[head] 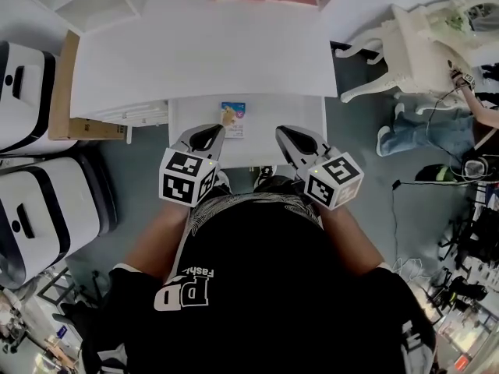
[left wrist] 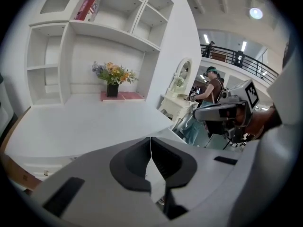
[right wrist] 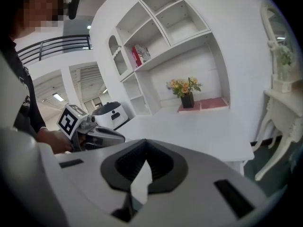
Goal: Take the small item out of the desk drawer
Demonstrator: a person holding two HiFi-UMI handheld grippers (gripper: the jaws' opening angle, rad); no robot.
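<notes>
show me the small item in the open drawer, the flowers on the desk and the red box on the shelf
small item [head: 235, 121]: head view, middle of its top face
flowers [left wrist: 113, 74]: left gripper view, on the blooms
red box [left wrist: 88, 8]: left gripper view, middle of its visible side

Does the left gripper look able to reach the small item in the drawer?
Probably yes. The drawer is open, the item lies uncovered, and the left gripper is right beside it. Its jaws are shut, so they must open first.
</notes>
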